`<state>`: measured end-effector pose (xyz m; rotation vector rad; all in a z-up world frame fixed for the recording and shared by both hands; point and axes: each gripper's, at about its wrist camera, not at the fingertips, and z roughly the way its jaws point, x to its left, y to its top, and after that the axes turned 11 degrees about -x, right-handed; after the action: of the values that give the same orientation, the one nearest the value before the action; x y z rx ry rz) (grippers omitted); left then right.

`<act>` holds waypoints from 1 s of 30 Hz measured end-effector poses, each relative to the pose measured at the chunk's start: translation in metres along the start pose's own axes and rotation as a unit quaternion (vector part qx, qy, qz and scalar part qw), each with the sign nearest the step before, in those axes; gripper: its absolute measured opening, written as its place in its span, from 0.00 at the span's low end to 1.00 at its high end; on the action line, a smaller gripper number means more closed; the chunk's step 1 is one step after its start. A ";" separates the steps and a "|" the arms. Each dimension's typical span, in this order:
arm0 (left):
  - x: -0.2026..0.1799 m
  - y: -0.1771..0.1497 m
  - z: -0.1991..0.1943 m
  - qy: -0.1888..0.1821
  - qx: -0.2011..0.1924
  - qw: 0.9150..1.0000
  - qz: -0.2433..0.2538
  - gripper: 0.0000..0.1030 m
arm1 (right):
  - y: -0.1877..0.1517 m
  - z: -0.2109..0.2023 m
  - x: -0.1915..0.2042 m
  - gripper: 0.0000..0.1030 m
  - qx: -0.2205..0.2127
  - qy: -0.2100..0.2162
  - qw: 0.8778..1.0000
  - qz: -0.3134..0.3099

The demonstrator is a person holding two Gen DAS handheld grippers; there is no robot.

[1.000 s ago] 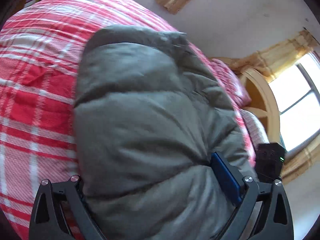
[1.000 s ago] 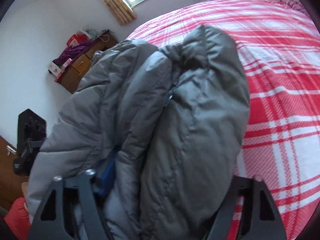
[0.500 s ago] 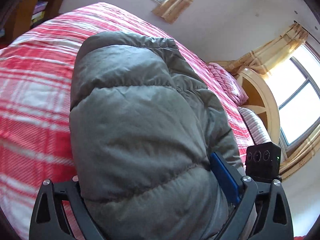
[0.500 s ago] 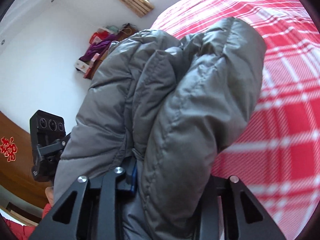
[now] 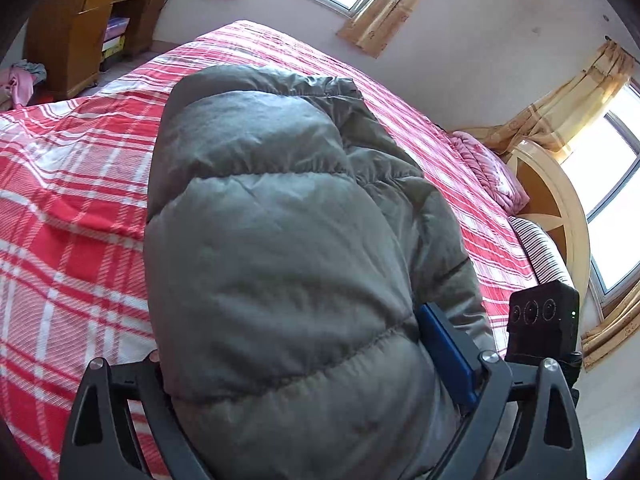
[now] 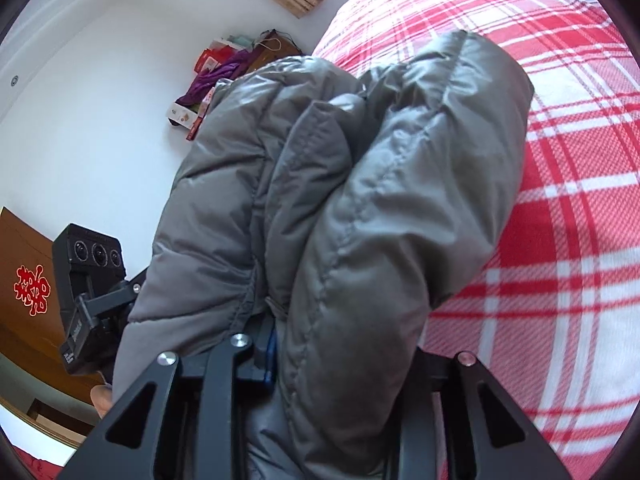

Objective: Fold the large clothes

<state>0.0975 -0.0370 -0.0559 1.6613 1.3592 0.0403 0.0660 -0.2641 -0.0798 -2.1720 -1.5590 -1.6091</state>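
Observation:
A grey puffer jacket [image 5: 288, 248] is bunched into a thick bundle and held up over the red and white plaid bed [image 5: 72, 200]. My left gripper [image 5: 296, 344] is shut on one end of it, and the padding bulges out between the blue pad and the other finger. At the other end my right gripper [image 6: 348, 344] is shut on a doubled fold of the jacket [image 6: 400, 208], which fills its jaws. Each gripper's camera box shows beside the jacket: the right one [image 5: 542, 320] and the left one [image 6: 92, 256]. The jacket hides the fingertips.
The plaid bed [image 6: 560, 200] spreads below and beyond the jacket. A pink blanket [image 5: 492, 172], a striped pillow [image 5: 536, 248] and a round headboard [image 5: 560, 208] are at its head. A wooden desk [image 5: 80, 20] stands by the far wall, under curtained windows.
Both grippers have risen and swung with the jacket, so more of the room shows. The right jaws have narrowed onto the fold. The bundle now hangs clear of the bed.

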 end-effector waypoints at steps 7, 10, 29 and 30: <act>0.008 0.004 -0.021 0.017 -0.027 1.000 -0.002 0.91 | 0.000 0.013 0.029 0.31 0.005 0.008 1.000 -0.021; 0.017 0.008 -0.032 0.029 -0.040 0.999 -0.002 0.91 | -0.004 0.020 0.036 0.31 0.011 0.022 0.999 -0.033; 0.089 0.069 -0.079 0.117 -0.124 0.985 -0.013 0.91 | 0.024 0.120 0.108 0.31 0.044 0.106 0.989 -0.094; 0.094 0.075 -0.078 0.128 -0.128 0.984 -0.009 0.91 | 0.027 0.129 0.112 0.31 0.047 0.114 0.988 -0.095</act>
<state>0.1457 0.0910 -0.0110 1.4625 1.4905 0.4135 0.1728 -0.1320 -0.0452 -1.7674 -1.7720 -1.7240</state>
